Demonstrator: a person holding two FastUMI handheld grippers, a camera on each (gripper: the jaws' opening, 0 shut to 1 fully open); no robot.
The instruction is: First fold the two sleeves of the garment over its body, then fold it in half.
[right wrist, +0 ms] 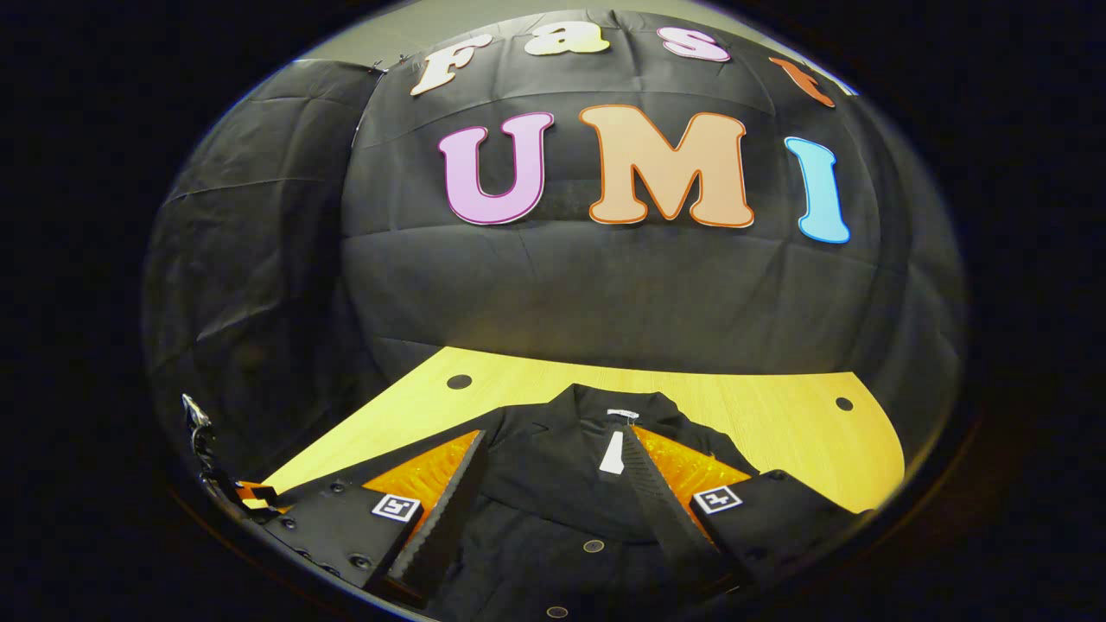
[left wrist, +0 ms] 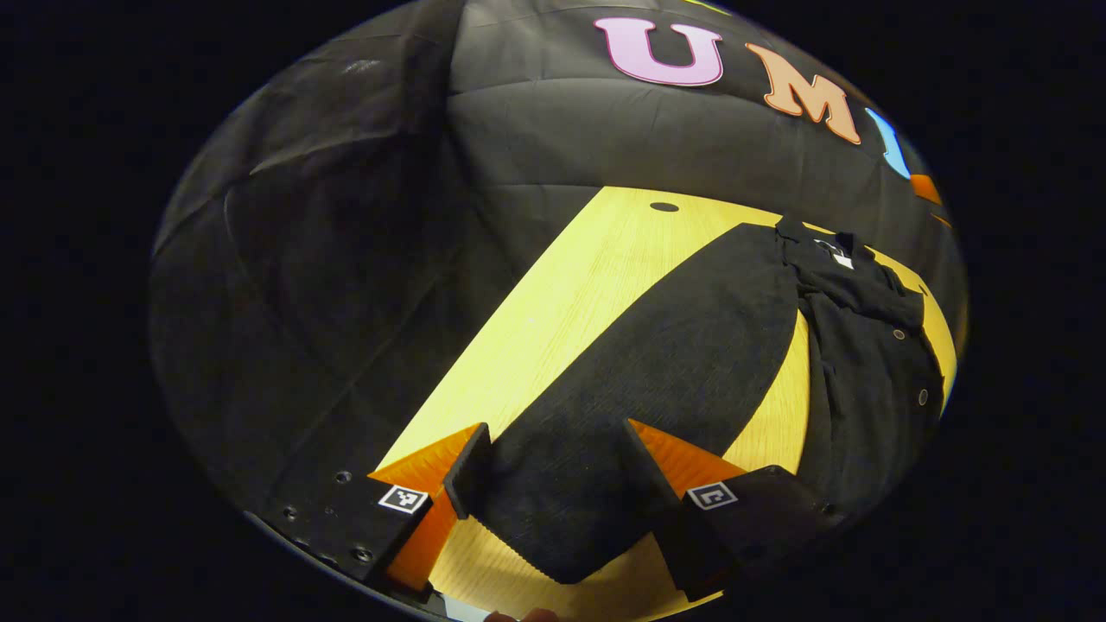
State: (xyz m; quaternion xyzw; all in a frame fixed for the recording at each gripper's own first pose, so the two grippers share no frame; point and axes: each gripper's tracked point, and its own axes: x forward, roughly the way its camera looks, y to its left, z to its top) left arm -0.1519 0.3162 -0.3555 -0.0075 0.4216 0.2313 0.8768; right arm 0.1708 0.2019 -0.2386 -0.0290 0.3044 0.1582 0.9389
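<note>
Hovering left tool [left wrist: 557,471] gaping over sleeve [left wrist: 674,345]

One garment [right wrist: 553,510], black, with one sleeve [left wrist: 657,363] seen laid out and three buttons [left wrist: 923,396] counted along the front. One white neck label [right wrist: 612,453]. One table [right wrist: 778,415], two round holes [right wrist: 459,381] in its top. Two hand-held grippers: left hand-held gripper [left wrist: 557,471], right hand-held gripper [right wrist: 553,484], two fingers [left wrist: 471,471] each.
</note>
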